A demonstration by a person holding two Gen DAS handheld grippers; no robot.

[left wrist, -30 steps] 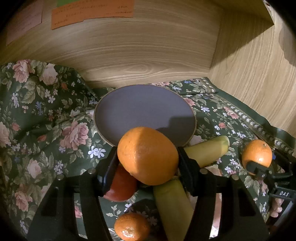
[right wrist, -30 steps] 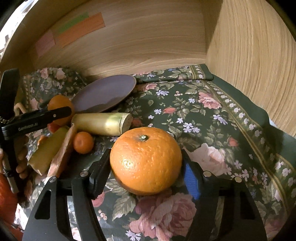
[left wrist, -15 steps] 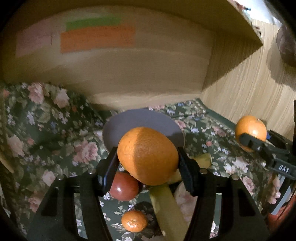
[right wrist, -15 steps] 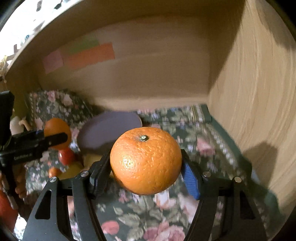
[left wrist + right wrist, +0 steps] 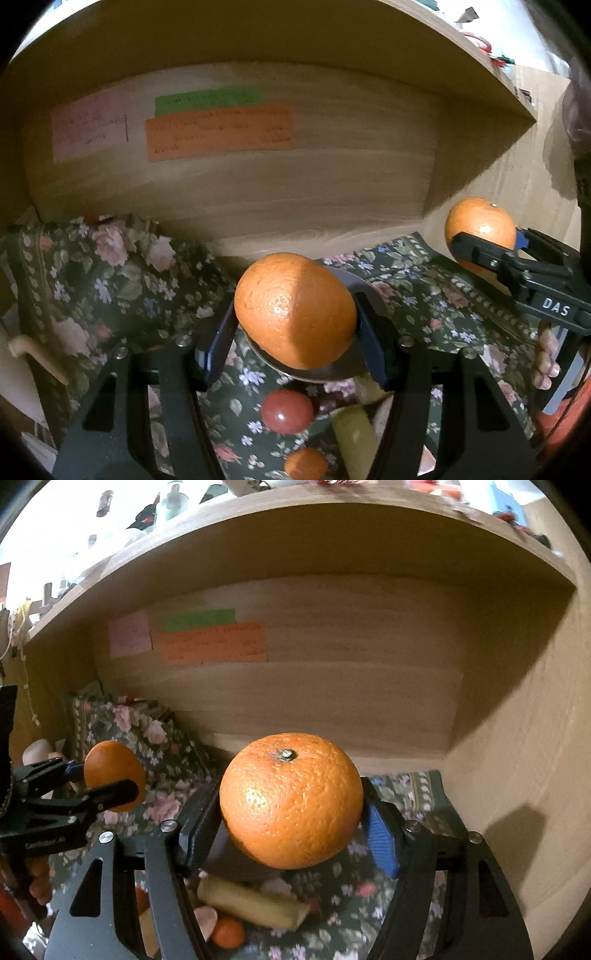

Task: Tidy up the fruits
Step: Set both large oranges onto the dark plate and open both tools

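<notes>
Left gripper clamped on a round orange fruit; right gripper clamped on a second stemmed orange. Could slip and roll across the floral cloth if either grip loosens.

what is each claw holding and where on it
Each holds an orange by its sides. The left claw pinches its orange across the middle; the right claw grips the other orange likewise, stem end up.
</notes>
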